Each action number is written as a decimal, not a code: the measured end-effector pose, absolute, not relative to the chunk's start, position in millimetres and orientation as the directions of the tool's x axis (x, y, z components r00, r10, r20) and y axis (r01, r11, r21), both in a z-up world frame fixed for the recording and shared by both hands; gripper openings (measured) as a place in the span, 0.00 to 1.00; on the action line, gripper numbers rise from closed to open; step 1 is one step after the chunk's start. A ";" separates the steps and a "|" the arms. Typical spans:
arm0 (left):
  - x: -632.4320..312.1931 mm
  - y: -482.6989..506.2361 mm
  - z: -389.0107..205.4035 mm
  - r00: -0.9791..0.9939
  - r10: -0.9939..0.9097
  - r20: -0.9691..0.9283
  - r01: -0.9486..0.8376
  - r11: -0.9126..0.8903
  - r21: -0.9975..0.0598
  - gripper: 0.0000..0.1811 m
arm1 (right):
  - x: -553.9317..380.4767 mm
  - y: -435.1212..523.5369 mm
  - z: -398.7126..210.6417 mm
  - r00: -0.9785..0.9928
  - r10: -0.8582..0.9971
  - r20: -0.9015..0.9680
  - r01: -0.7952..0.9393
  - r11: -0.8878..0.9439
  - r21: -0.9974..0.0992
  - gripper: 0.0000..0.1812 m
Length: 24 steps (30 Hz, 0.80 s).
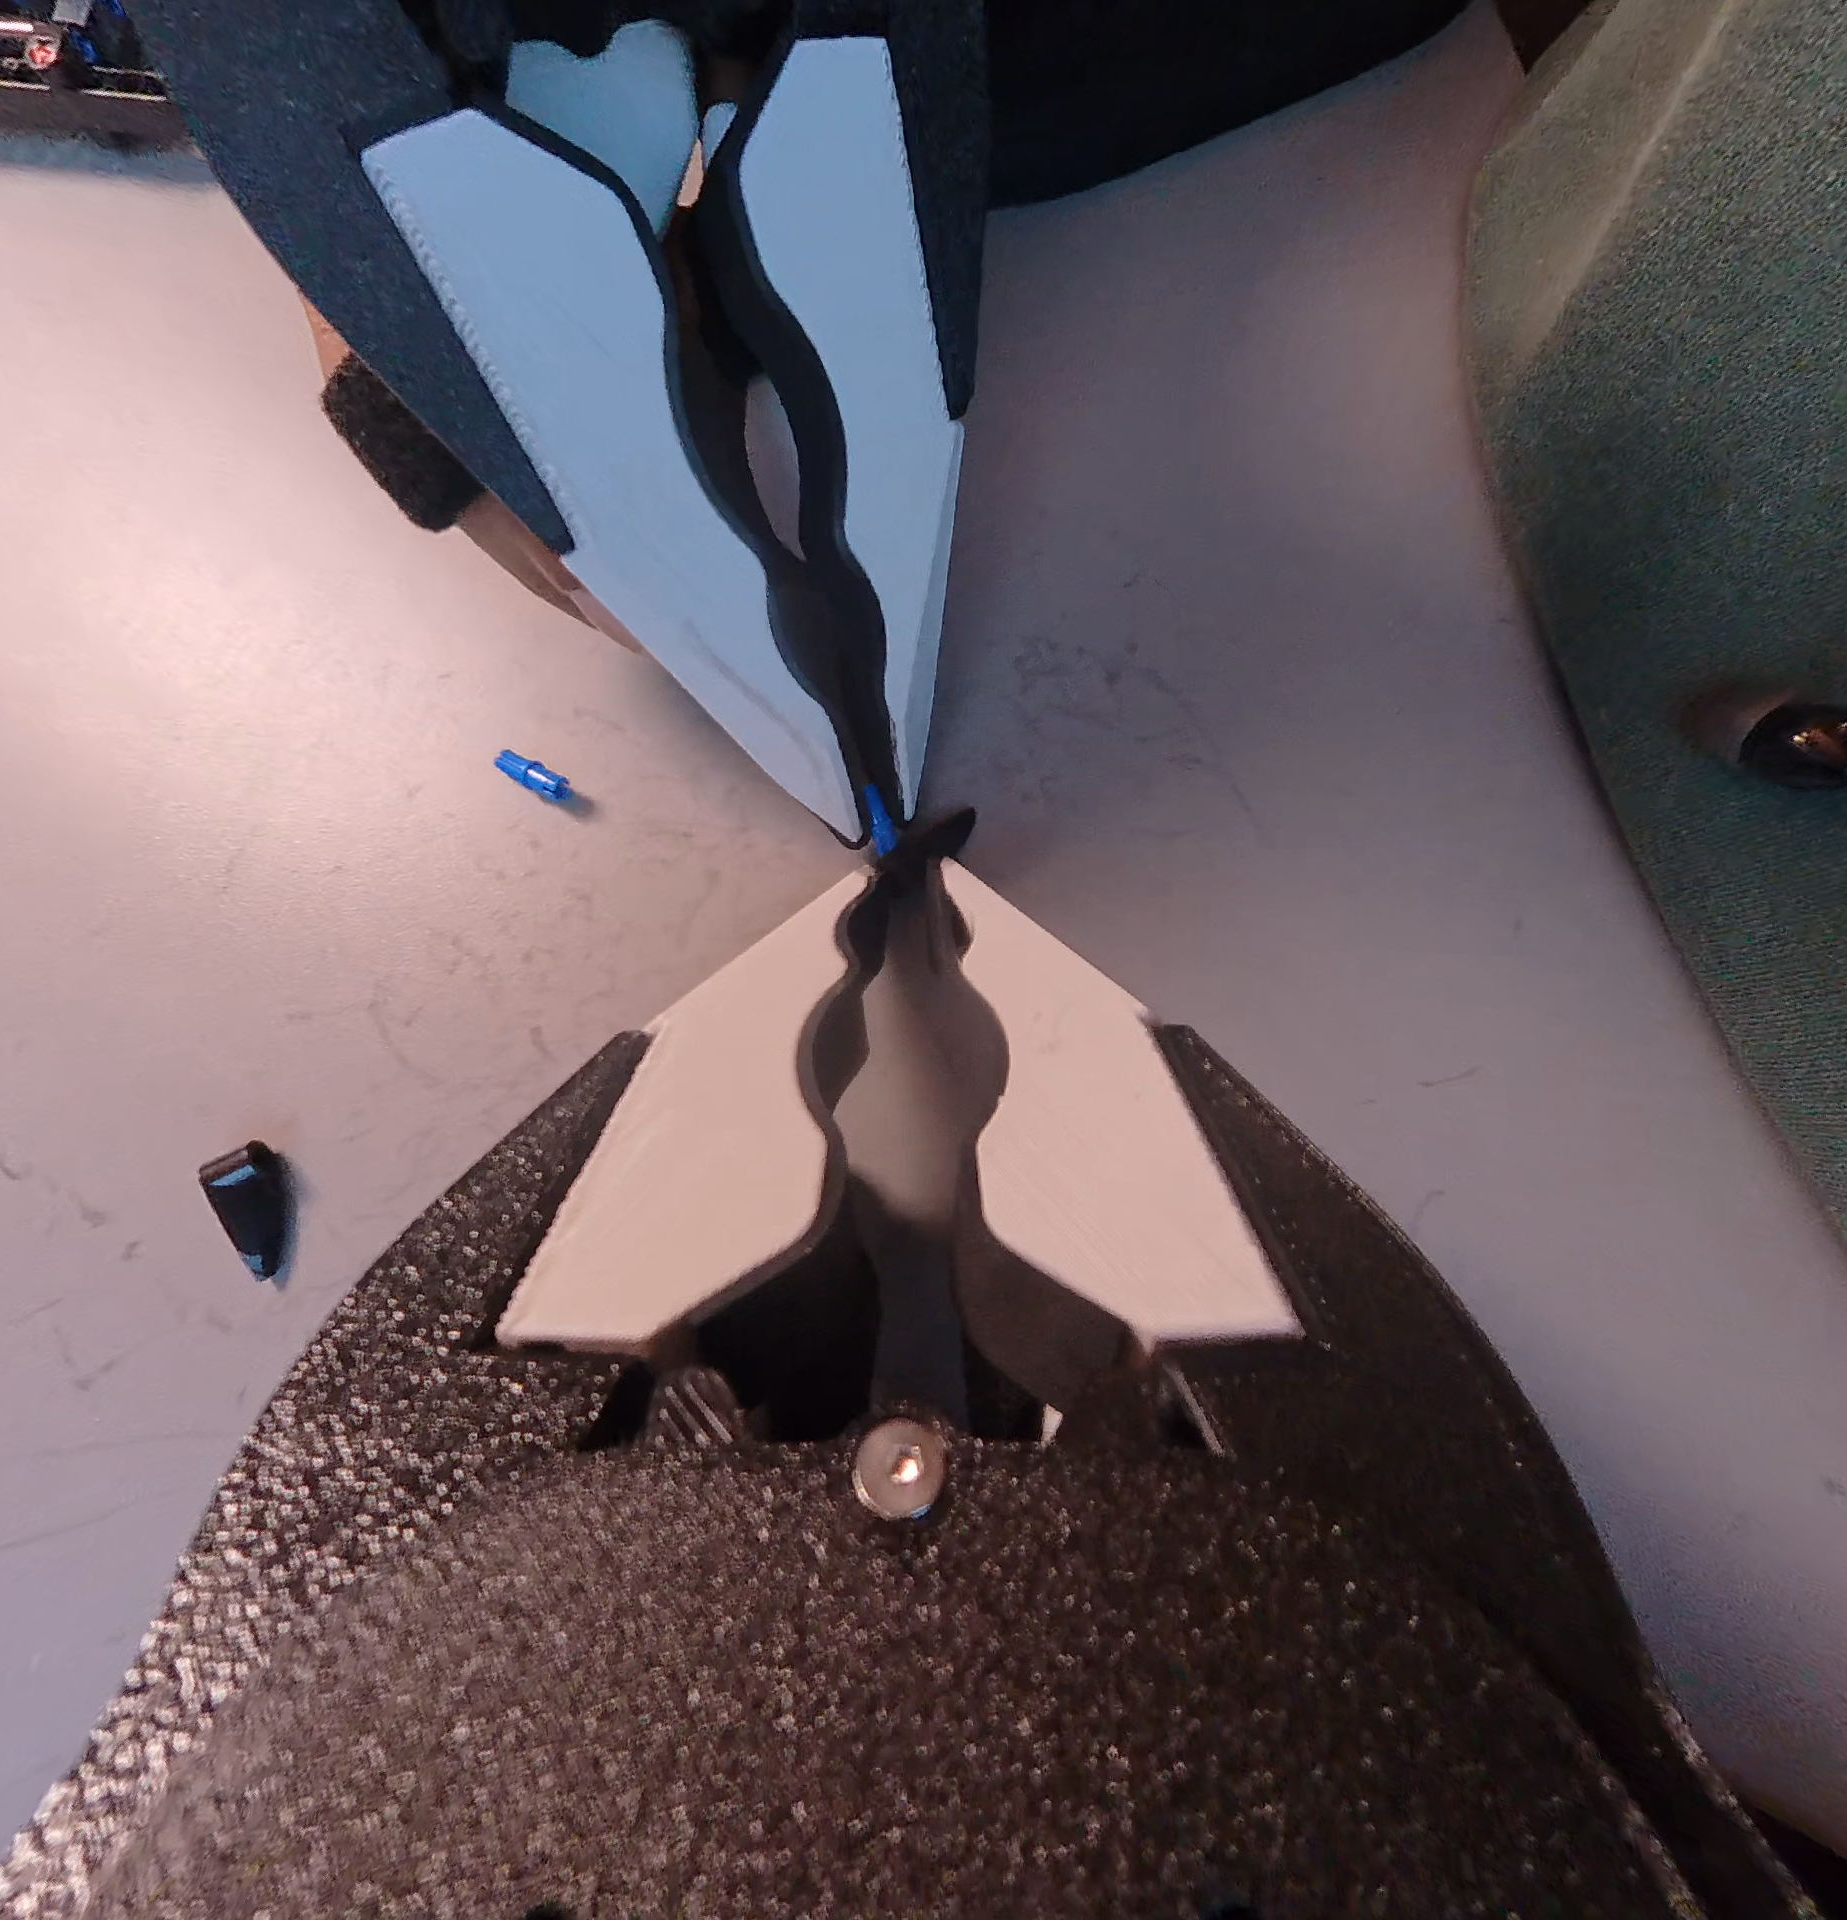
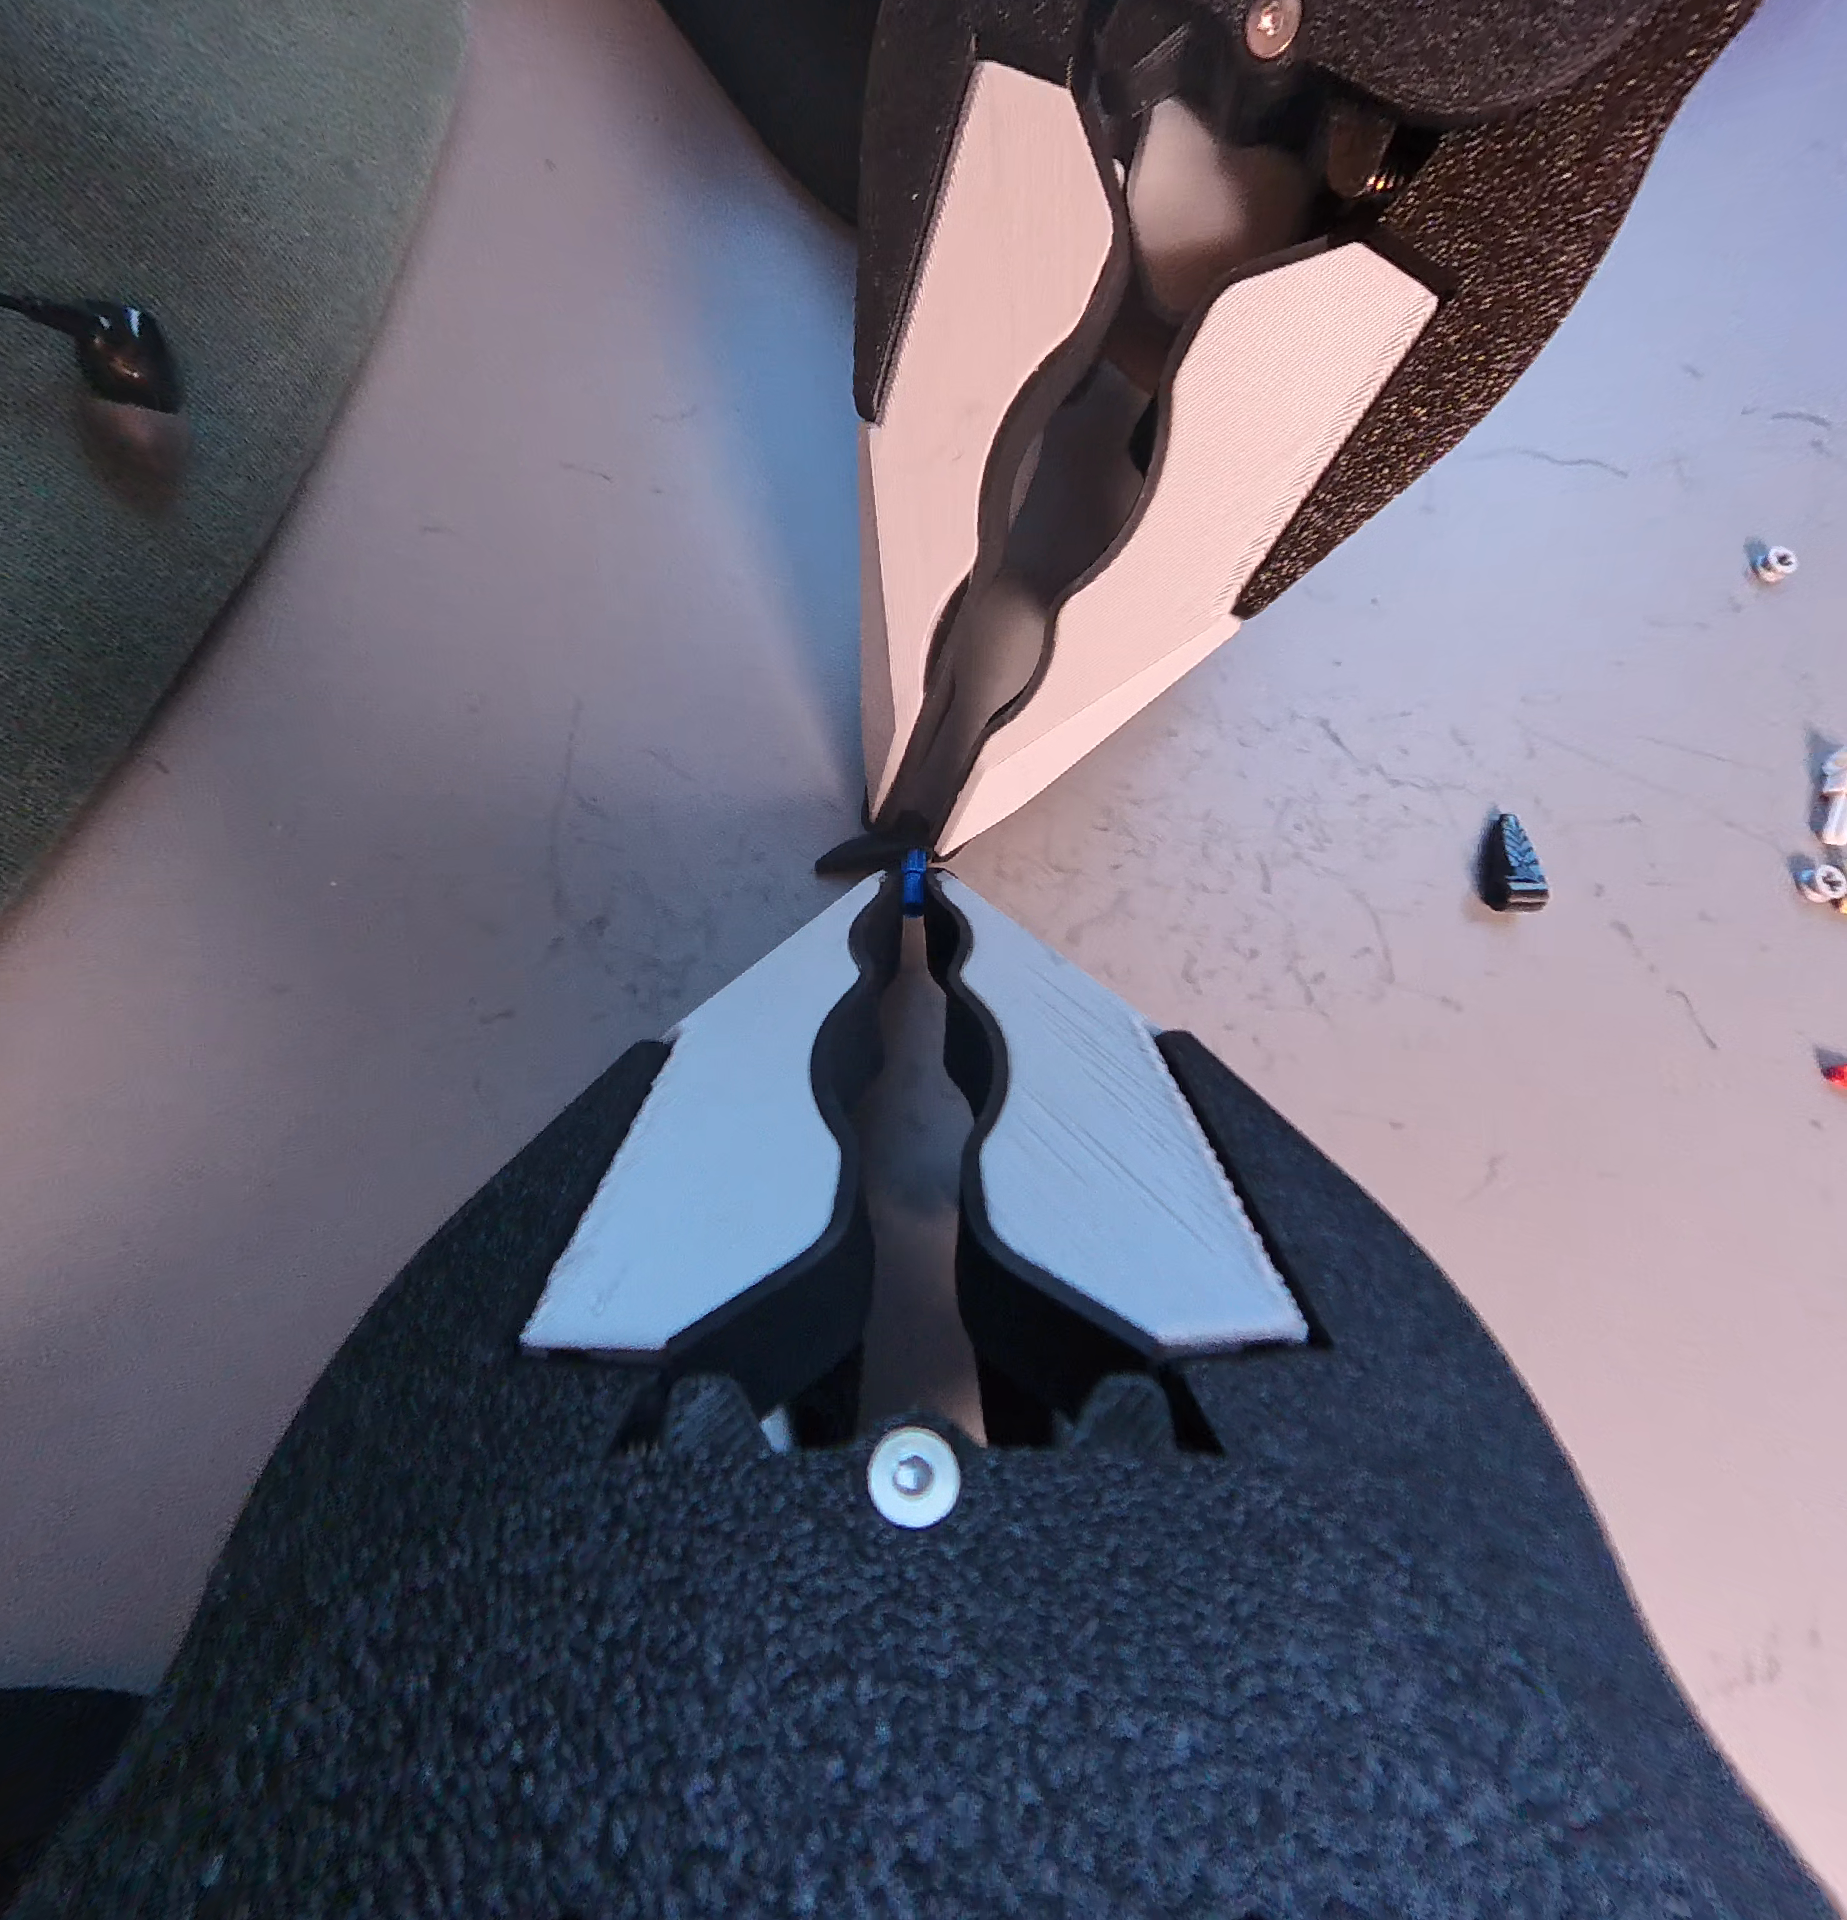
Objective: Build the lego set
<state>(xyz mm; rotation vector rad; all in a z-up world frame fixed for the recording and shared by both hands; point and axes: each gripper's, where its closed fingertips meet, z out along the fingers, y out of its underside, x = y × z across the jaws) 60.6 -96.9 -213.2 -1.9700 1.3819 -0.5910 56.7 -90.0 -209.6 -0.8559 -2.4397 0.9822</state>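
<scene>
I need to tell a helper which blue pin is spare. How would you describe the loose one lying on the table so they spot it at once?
On the pale table, look left of the two grippers that meet tip to tip. The loose blue pin lies flat there, beyond a black wedge piece. Unlike the other blue pin, nothing grips it.

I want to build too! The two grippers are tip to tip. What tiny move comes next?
Probably push the right gripper gently forward: its small blue plastic pin already meets the small black piece held by the left gripper.
</scene>
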 end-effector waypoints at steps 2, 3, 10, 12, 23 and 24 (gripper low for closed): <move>61.0 -97.7 -213.2 0.336 -0.942 -0.012 -0.650 -0.222 -0.727 0.03 | 56.9 -90.7 -210.2 -0.763 0.635 0.117 0.380 0.588 -0.714 0.01; 61.0 -97.9 -213.3 0.333 -0.943 -0.020 -0.652 -0.215 -0.727 0.03 | 56.9 -90.7 -210.7 -0.773 0.623 0.120 0.371 0.597 -0.712 0.01; 61.1 -98.5 -213.6 0.313 -0.948 -0.054 -0.666 -0.179 -0.724 0.03 | 56.9 -92.0 -211.9 -0.823 0.565 0.059 0.359 0.598 -0.717 0.01; 62.4 -98.8 -213.5 0.299 -0.952 -0.065 -0.671 -0.161 -0.723 0.03 | 56.7 -95.9 -212.1 -0.841 0.540 0.033 0.354 0.595 -0.722 0.01; 62.9 -99.5 -213.2 0.285 -0.955 -0.083 -0.676 -0.139 -0.724 0.03 | 61.2 -92.7 -210.7 -0.802 0.597 0.005 0.414 0.562 -0.716 0.10; 62.9 -99.5 -213.3 0.285 -0.955 -0.083 -0.676 -0.139 -0.724 0.03 | 62.7 -90.8 -210.5 -0.798 0.603 -0.001 0.421 0.555 -0.717 0.09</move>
